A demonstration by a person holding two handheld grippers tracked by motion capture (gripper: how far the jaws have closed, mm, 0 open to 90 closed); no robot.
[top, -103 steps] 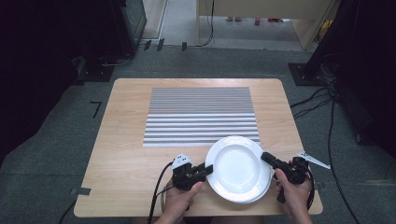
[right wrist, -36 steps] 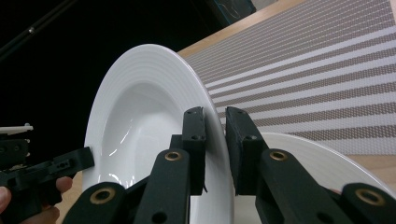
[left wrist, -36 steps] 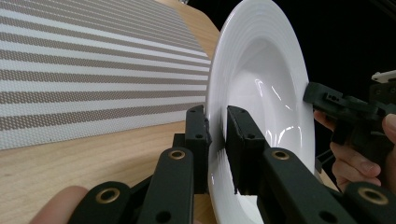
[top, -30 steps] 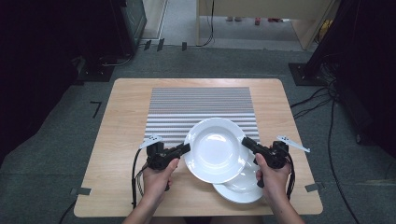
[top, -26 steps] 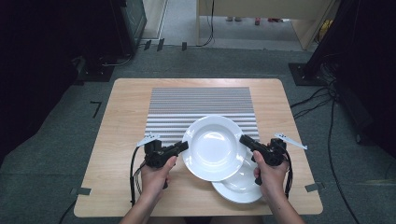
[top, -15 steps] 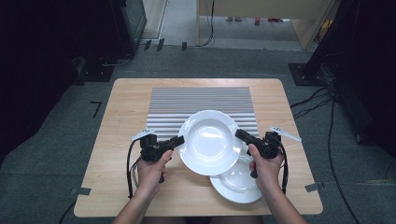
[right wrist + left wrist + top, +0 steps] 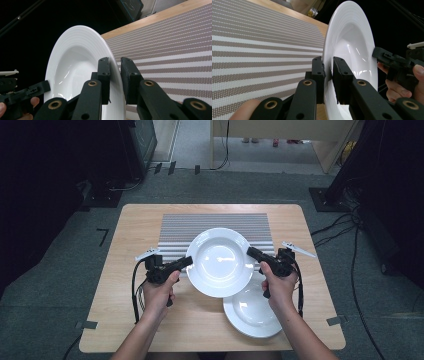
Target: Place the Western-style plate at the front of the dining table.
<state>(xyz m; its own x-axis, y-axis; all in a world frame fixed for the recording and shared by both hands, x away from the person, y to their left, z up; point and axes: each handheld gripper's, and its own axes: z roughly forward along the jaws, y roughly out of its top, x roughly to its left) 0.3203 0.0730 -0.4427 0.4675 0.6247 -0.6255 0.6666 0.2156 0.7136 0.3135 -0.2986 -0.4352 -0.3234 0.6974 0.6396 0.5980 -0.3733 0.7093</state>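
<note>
Dark room all around, with a wooden table (image 7: 125, 285) in the middle and a striped placemat (image 7: 215, 222) laid across its far half. You've got the top plate (image 7: 220, 262) lifted off the table, one gripper on each side of its rim. Your left gripper (image 7: 182, 263) bites it at about 9 o'clock, and your right gripper (image 7: 252, 254) at about 3 o'clock. Both are clamped down nearly shut, with just the thin rim between the pads; the left gripper view shows it nicely, with the rim (image 7: 327, 75) sandwiched tight.

The plate hangs over the near edge of the mat, slightly toward 5 o'clock of the mat's middle. A second plate (image 7: 252, 312) sits flat on the bare wood at 5 o'clock from the one you're carrying, partly tucked under it from the high view.

Looks to me like you're mid-carry, taking the plate off the stack and over to the mat. Next bit: nudge it on toward 12 o'clock until it's centred over the stripes, keep both hands level so it doesn't tip, lower it flat, and only then let go with both grippers together.
</note>
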